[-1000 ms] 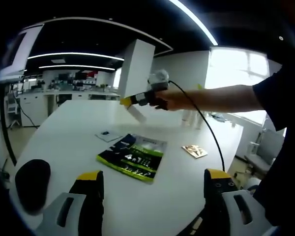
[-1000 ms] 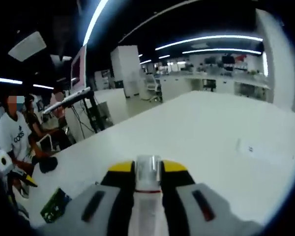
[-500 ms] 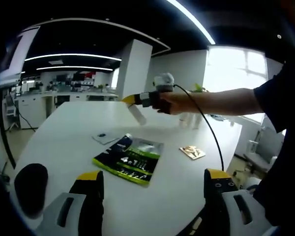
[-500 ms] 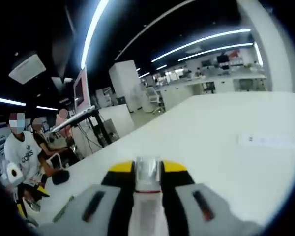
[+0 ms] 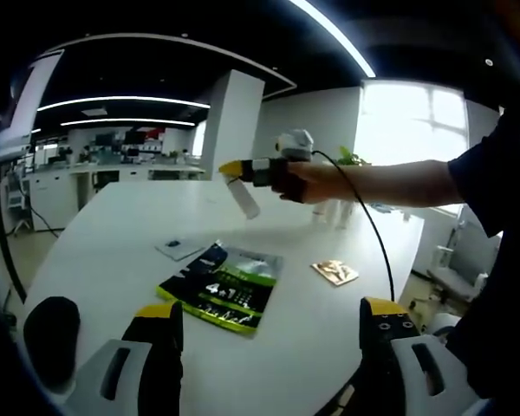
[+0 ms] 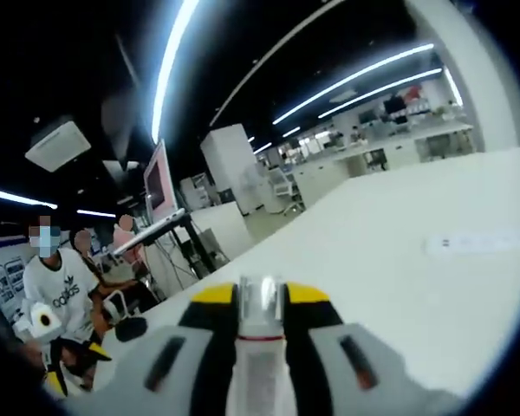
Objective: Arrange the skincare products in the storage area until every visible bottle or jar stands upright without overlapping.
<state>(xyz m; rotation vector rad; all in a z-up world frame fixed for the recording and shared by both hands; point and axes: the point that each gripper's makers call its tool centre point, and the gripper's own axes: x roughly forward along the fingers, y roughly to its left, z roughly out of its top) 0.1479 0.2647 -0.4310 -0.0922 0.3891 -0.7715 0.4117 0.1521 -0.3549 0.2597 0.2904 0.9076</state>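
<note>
White bottle (image 6: 260, 347) clamped in right gripper (image 6: 260, 299) fingers; left gripper (image 5: 264, 325) spread above green pouch (image 5: 224, 286).

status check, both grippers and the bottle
Right gripper shut on white bottle, held in the air above the white table. Left gripper open. Green packet lies flat below.

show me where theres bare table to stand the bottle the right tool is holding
The right tool holds the bottle above the white table. Bare room: the wide far stretch beyond the small card, and the strip between the green packet and the brown card. It is crowded at the far right edge, where pale bottles stand.
</note>
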